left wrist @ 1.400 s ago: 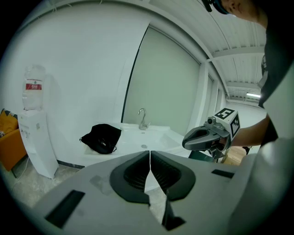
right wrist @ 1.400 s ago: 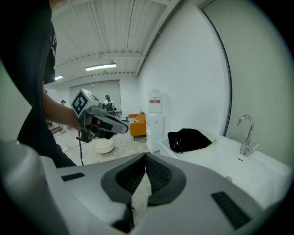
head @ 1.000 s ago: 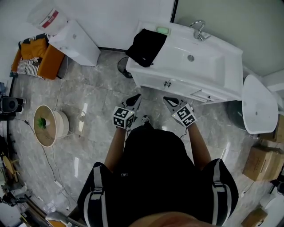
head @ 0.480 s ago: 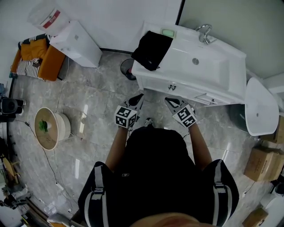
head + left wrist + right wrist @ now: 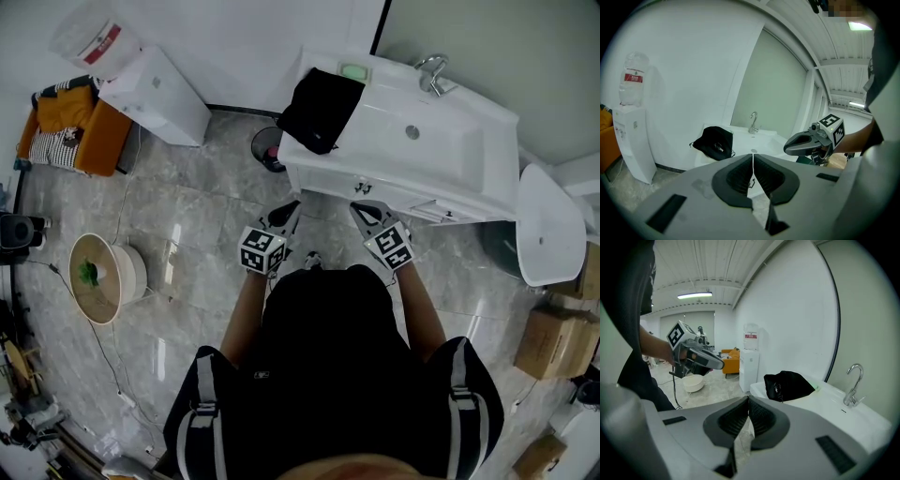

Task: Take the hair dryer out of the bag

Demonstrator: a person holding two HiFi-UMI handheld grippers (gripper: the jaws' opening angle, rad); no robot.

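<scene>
A black drawstring bag [image 5: 319, 108] [image 5: 713, 142] [image 5: 789, 385] lies on the left end of the white sink counter [image 5: 450, 173], partly hanging over its edge. No hair dryer shows; the bag hides whatever is inside. My left gripper [image 5: 286, 214] [image 5: 753, 169] is shut with nothing in it, held in front of the vanity, short of the bag. My right gripper [image 5: 364, 214] [image 5: 748, 412] is also shut with nothing in it, beside the left one. Each gripper shows in the other's view.
The vanity has a basin and a chrome tap [image 5: 432, 67] and a green soap dish [image 5: 353, 70]. A white water dispenser [image 5: 155, 89], a small bin [image 5: 267, 147], an orange sofa [image 5: 89, 136], a round stool [image 5: 98, 277] and boxes [image 5: 553, 342] stand around on the marble floor.
Both grippers and the person have moved a little closer to the vanity, which now sits slightly further right and nearer in the head view. Both grippers stay shut.
</scene>
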